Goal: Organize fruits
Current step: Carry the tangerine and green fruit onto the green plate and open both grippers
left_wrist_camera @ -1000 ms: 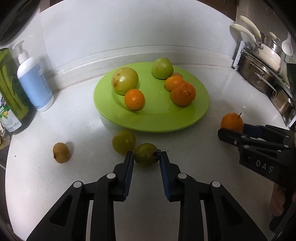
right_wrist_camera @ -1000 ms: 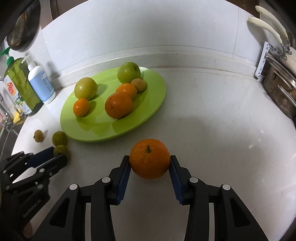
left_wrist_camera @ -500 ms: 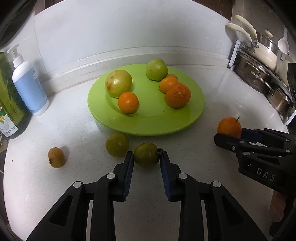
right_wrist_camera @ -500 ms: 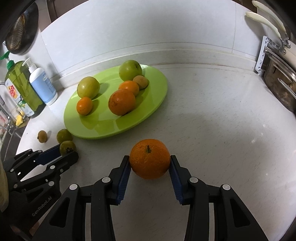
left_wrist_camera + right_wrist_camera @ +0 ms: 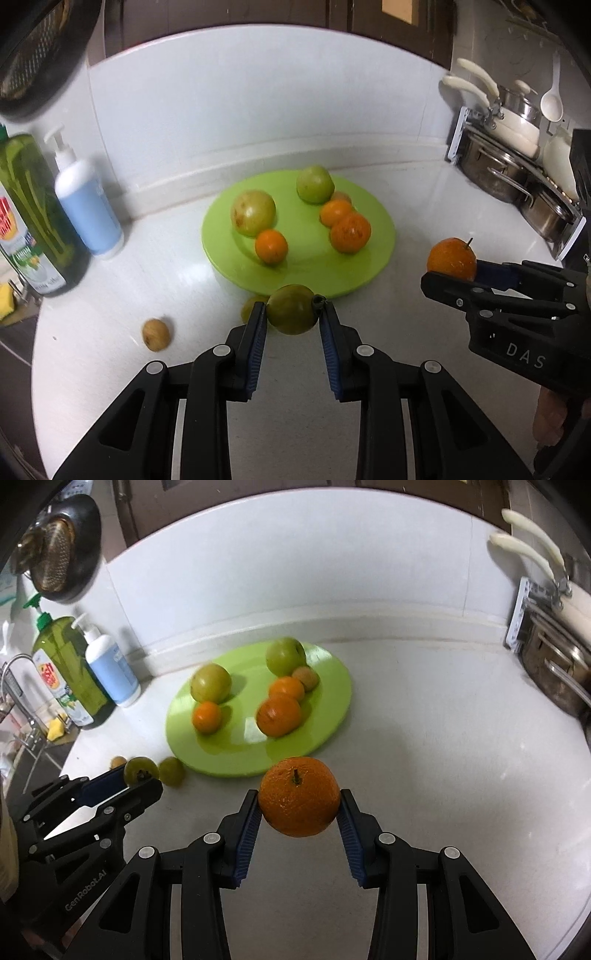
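My left gripper [image 5: 292, 317] is shut on a small green fruit [image 5: 291, 309] and holds it above the counter, near the front rim of the green plate [image 5: 384, 240]. My right gripper [image 5: 299, 806] is shut on a large orange [image 5: 299, 796], also lifted, in front of the plate [image 5: 332, 716]. The plate holds two green fruits, three oranges and a small brown fruit. On the counter left of the plate lie another green fruit [image 5: 172, 771] and a brown kiwi [image 5: 156, 334].
A blue-and-white pump bottle [image 5: 86, 199] and a green dish-soap bottle [image 5: 31, 218] stand at the left by the wall. Steel pots on a rack [image 5: 517, 177] stand at the right. A tap and sink [image 5: 18, 701] are at the far left.
Both grippers have risen off the counter with their fruits, so the counter and plate look farther away. The second green fruit stays on the counter, now partly behind my left finger.
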Tool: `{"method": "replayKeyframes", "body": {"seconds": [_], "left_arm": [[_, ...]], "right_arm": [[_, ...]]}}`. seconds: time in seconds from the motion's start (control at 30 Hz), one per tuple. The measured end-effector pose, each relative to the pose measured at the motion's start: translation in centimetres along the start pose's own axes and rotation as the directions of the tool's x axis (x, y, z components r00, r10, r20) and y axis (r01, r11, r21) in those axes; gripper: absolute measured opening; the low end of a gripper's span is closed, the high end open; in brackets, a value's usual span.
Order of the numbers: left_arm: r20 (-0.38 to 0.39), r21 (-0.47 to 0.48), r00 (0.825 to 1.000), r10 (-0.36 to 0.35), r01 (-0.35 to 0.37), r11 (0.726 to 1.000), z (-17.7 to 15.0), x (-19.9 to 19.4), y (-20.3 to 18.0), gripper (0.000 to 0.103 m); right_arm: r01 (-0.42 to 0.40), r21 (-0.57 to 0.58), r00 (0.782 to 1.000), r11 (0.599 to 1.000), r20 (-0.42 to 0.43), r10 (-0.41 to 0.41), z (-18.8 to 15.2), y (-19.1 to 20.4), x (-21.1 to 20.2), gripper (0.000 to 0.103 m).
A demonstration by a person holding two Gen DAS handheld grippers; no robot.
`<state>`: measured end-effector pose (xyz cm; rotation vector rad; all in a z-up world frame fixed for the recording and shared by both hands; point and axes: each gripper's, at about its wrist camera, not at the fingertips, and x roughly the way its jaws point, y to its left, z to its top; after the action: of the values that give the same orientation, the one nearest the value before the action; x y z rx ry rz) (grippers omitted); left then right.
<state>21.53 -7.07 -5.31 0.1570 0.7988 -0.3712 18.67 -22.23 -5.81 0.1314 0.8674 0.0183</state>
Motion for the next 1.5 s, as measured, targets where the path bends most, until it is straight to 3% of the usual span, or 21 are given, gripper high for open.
{"method": "replayKeyframes", "body": {"seconds": [0.27, 0.53, 1.17, 1.5], "left_arm": [[0.068, 0.038, 0.998, -0.003, 0.000, 0.999, 1.9, -1.5, 0.8, 0.029], [0.078, 0.071, 0.997, -0.013, 0.008, 0.997, 4.5, -0.4, 1.9, 0.029], [-0.014, 0.149, 0.999, -0.045, 0.047, 0.988, 12.1, 9.0, 4.2, 0.030], [-0.132, 0.157, 0.986, -0.105, 0.126, 0.980, 14.2, 13.8, 5.2, 0.030]], "right_arm": [[-0.015, -0.044, 0.998, 0.999, 0.053, 0.017, 2.2, 1.5, -1.7, 0.043], [-0.033, -0.071, 0.998, 0.997, 0.060, 0.037, 5.2, 2.5, -0.5, 0.043], [-0.033, -0.101, 0.998, 0.994, -0.060, 0.027, 10.9, 2.9, 7.9, 0.043], [-0.050, -0.105, 0.993, 0.993, -0.112, 0.038, 11.9, 3.5, 10.8, 0.043]]}}
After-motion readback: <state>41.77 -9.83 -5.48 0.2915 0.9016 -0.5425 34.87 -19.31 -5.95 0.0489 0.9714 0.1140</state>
